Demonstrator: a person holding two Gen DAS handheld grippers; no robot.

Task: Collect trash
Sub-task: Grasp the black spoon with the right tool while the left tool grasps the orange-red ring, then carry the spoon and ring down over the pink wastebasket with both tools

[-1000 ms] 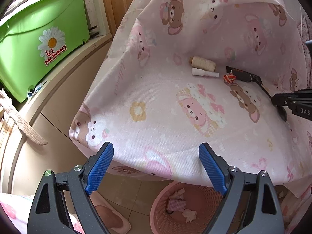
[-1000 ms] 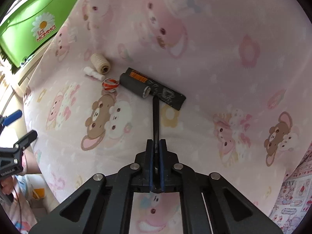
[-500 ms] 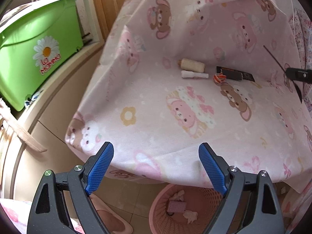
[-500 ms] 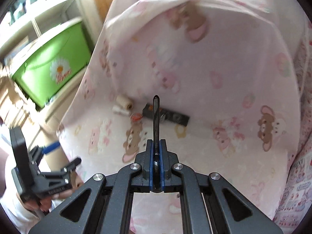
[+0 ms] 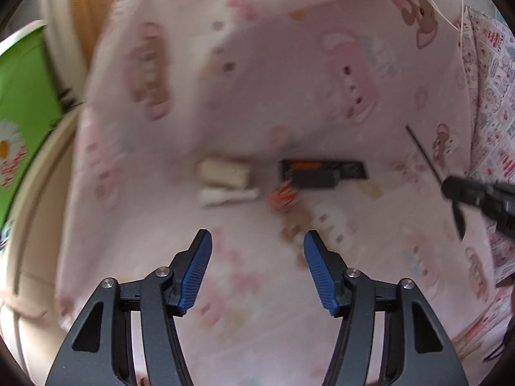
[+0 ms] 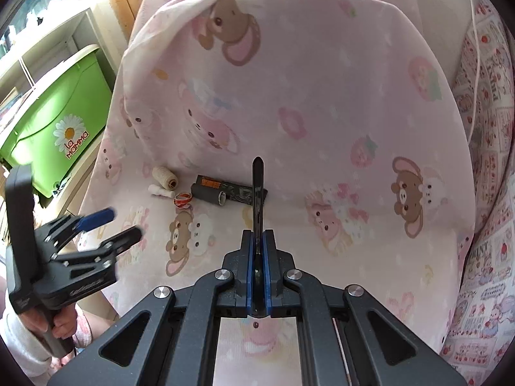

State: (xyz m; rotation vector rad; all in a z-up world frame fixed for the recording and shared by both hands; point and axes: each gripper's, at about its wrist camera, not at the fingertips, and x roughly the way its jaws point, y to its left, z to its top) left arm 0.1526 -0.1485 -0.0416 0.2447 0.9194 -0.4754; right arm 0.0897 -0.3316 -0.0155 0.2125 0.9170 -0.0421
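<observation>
On the pink bear-print cloth (image 5: 244, 74) lie a cream thread spool (image 5: 223, 172), a small white piece (image 5: 228, 195), a red-and-white ring (image 5: 283, 197) and a dark roll on a black flat pack (image 5: 322, 172). My left gripper (image 5: 257, 270) is open and empty, short of them; it also shows in the right wrist view (image 6: 111, 225). My right gripper (image 6: 257, 241) is shut on a thin black stick (image 6: 257, 193), held above the cloth. In the right wrist view the spool (image 6: 164, 177), ring (image 6: 182, 200) and roll (image 6: 210, 193) lie ahead to the left.
A green bin with a daisy label (image 6: 61, 128) stands on a shelf at the left. A patterned quilt (image 6: 489, 160) lies at the right. The cloth rises steeply behind the items. The left wrist view is blurred.
My left gripper has moved forward over the cloth toward the items and its jaws have narrowed; the pink basket has left its view. My right gripper has lifted the stick up and back.
</observation>
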